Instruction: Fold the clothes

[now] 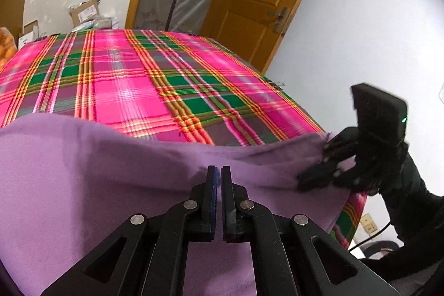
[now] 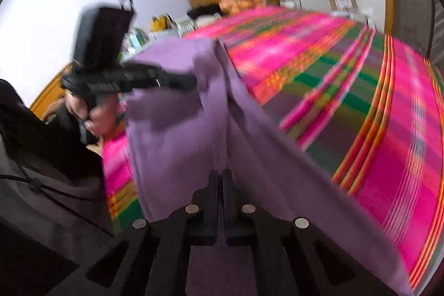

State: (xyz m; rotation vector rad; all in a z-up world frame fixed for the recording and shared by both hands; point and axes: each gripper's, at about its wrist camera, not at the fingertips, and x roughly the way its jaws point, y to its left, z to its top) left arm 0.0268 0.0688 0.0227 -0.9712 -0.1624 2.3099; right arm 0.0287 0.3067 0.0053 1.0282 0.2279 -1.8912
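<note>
left wrist view: my left gripper (image 1: 218,171) is pinched shut on the purple cloth (image 1: 97,171), which lies over the near edge of the plaid-covered surface (image 1: 166,74); my right gripper (image 1: 324,154) clamps its far corner. right wrist view — blurred: the right gripper is closed on the cloth, a raised ridge running ahead. no neat fold yet — i judge most of the folding is left.

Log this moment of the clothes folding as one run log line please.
step: fold | left gripper: shut on purple cloth | right gripper: shut on purple cloth | surface: plaid cover | cloth: lifted near edge
</note>
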